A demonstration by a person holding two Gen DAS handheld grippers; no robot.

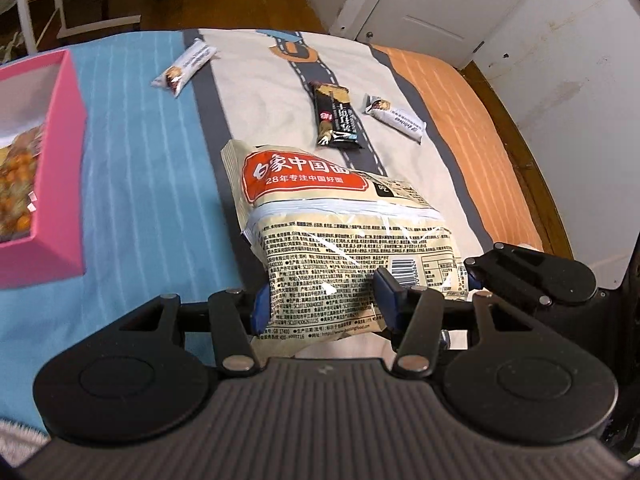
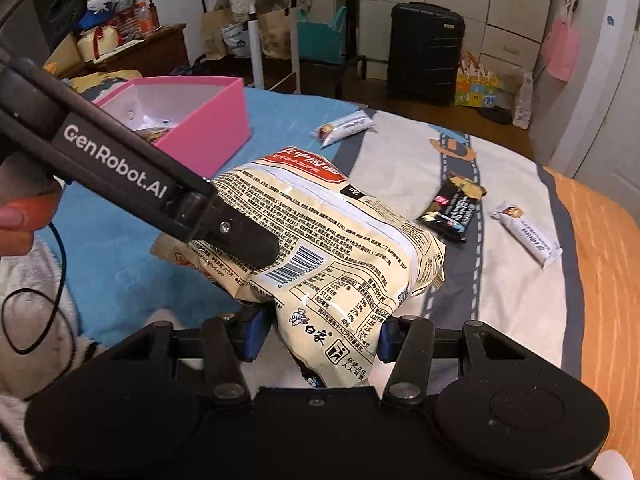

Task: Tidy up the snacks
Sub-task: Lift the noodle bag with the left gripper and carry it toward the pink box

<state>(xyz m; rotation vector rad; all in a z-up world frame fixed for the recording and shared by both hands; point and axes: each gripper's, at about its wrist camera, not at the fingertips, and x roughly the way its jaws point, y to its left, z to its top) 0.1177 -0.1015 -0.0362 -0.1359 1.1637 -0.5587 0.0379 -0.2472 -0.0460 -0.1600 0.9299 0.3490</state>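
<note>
A cream noodle packet with a red label is held above the bed by both grippers. My left gripper is shut on its near edge; it also shows in the right wrist view, gripping the packet's left side. My right gripper is shut on the packet at its near corner; it shows in the left wrist view at the packet's right edge. A pink box with snacks inside stands to the left, also in the right wrist view.
On the bed cover lie a black snack bar, a white bar right of it and another white bar farther left. A black suitcase and a desk stand beyond the bed. A white door is at the right.
</note>
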